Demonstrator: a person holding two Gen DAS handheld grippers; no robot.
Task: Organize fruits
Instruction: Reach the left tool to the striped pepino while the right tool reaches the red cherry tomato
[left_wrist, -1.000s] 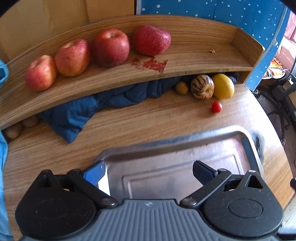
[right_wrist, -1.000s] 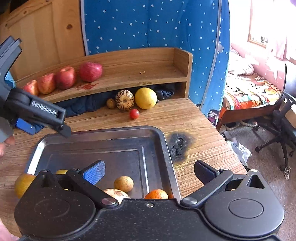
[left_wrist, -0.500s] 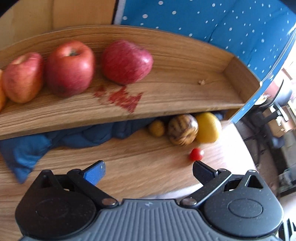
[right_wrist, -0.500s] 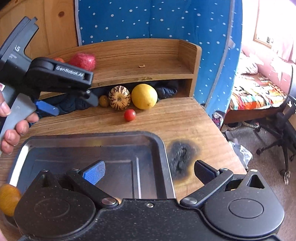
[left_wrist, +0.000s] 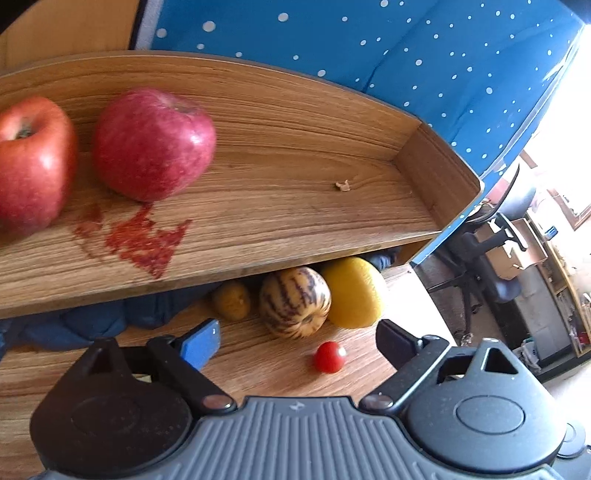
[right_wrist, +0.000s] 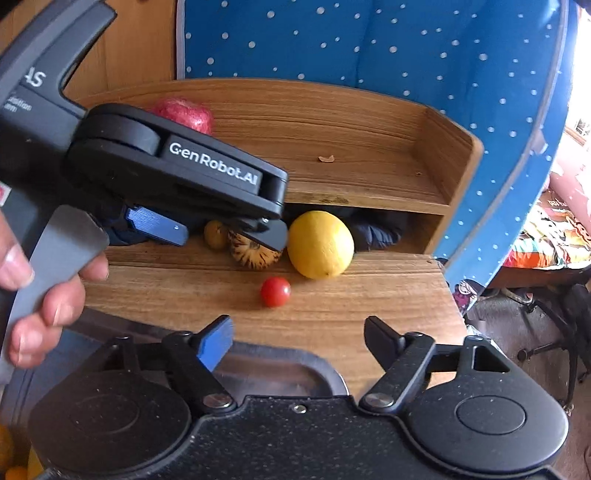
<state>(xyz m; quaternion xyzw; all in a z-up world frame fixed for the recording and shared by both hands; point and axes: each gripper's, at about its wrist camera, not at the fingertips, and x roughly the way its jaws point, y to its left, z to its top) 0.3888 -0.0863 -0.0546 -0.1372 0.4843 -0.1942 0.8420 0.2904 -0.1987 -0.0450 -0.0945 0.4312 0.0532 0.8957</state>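
The striped melon (left_wrist: 294, 302) sits on the wooden table (right_wrist: 332, 310), just under the edge of the shelf (left_wrist: 295, 206). A yellow lemon (left_wrist: 352, 292) touches it on one side, and a small brown fruit (left_wrist: 232, 300) is just beside it on the other. A cherry tomato (left_wrist: 330, 356) lies near, in front of them. Your left gripper (left_wrist: 295, 338) hangs spread wide with nothing in it, close to the melon. Your right gripper (right_wrist: 298, 339) is spread wide too, over the corner of the metal tray (right_wrist: 280, 376). Two red apples (left_wrist: 153, 144) rest on the shelf by a red stain (left_wrist: 144, 240).
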